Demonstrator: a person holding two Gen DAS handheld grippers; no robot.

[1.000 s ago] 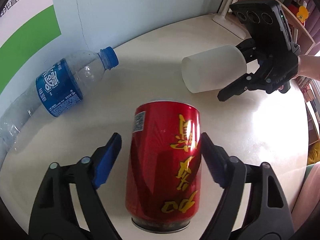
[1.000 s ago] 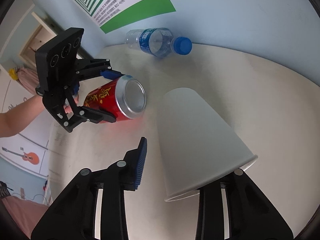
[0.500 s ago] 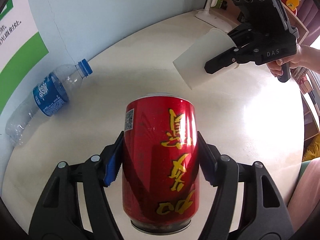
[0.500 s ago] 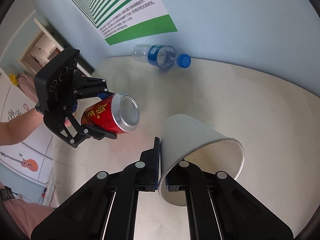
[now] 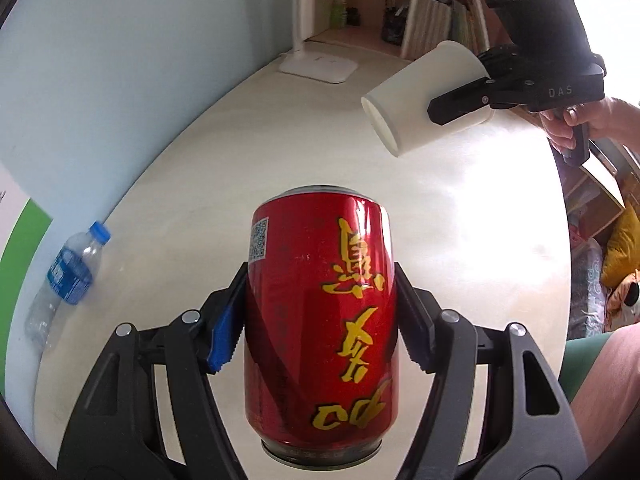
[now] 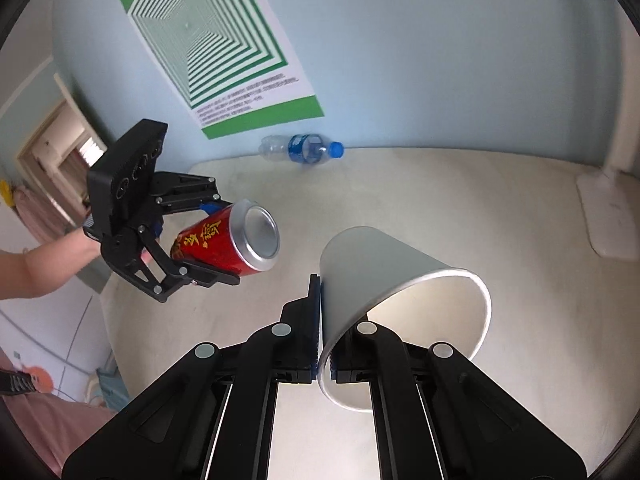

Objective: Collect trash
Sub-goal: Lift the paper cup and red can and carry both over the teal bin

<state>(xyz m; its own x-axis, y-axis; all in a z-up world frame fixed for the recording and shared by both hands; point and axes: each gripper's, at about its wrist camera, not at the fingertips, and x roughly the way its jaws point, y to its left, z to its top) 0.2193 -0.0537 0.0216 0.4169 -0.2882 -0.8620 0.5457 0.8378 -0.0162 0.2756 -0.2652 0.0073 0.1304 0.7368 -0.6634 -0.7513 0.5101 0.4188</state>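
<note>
A red drink can (image 5: 320,312) with yellow characters sits between the blue pads of my left gripper (image 5: 320,316), which is shut on its sides and holds it above the pale table (image 5: 460,240). The right wrist view shows that left gripper (image 6: 220,244) and the can (image 6: 228,240) in the air at left. My right gripper (image 6: 326,328) is shut on the wall of a white paper cup (image 6: 380,264), one finger outside and one inside the rim. The cup (image 5: 420,100) hangs tilted off the table. A clear plastic bottle (image 6: 300,148) with a blue label lies by the wall.
A white lamp base (image 5: 320,66) stands at the table's far edge, with a bookshelf (image 5: 432,20) behind it. A green striped poster (image 6: 224,52) hangs on the blue wall above the bottle (image 5: 66,280). A person's hand (image 5: 580,120) holds the right gripper's handle.
My left gripper closed on the can and lifted it. My right gripper pinched the cup's wall and raised it off the table. Both have drawn back from the bottle.
</note>
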